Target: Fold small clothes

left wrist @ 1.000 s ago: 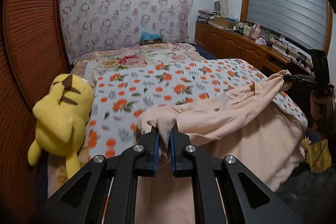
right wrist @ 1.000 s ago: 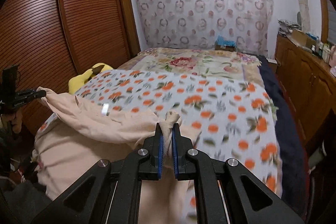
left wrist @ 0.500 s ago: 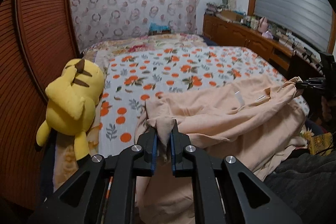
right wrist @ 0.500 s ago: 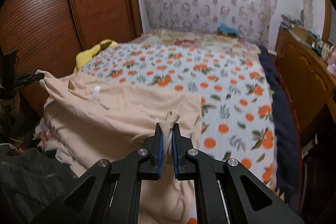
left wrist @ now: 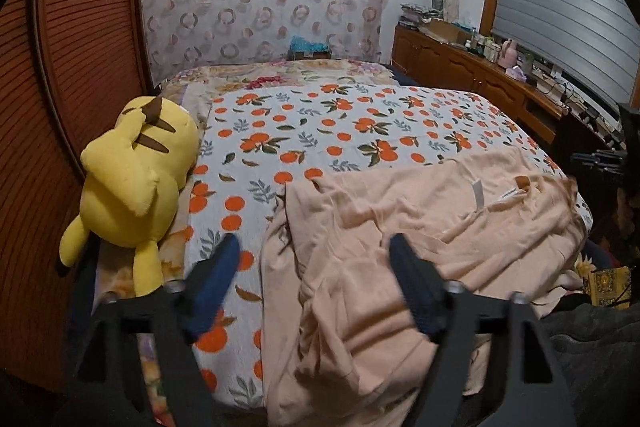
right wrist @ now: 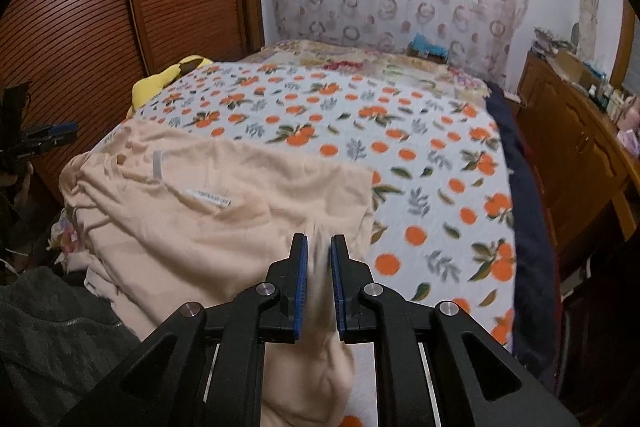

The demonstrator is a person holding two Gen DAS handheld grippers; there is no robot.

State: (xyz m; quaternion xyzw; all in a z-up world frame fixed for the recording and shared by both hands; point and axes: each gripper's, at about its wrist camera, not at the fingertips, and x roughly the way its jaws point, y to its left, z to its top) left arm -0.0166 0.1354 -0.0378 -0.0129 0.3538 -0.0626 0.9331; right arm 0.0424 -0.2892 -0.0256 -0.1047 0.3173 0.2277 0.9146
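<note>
From your left wrist view, your left gripper (left wrist: 314, 263) has its jaws wide apart and opening, blurred with the motion, and nothing is pinched between them; the peach garment (left wrist: 420, 227) lies crumpled on the near part of the bed (left wrist: 340, 131), below and beyond the spread fingers, its near part hanging over the bed's front edge. A white tag (left wrist: 477, 195) shows on the cloth toward its far right corner. A yellow plush (left wrist: 132, 175) lies at the bed's left edge, just beside the wooden wardrobe (left wrist: 60, 107). Your right gripper (left wrist: 600, 161) is dimly visible at the far right, past the garment's corner. From your right wrist view, your right gripper (right wrist: 319, 247) has its jaws only a little apart and opening, with a blurred fold of the garment (right wrist: 224, 211) in the narrow gap between the blue pads (right wrist: 302, 283); you cannot tell from here whether the pads touch it. The garment lies on the near left part of the bed (right wrist: 420, 155), its far edge straight across the orange-print cover. Your left gripper (right wrist: 52, 135) shows at the left edge, beside the garment's far left corner, and a wooden cabinet (right wrist: 580, 147) runs along the right.
</note>
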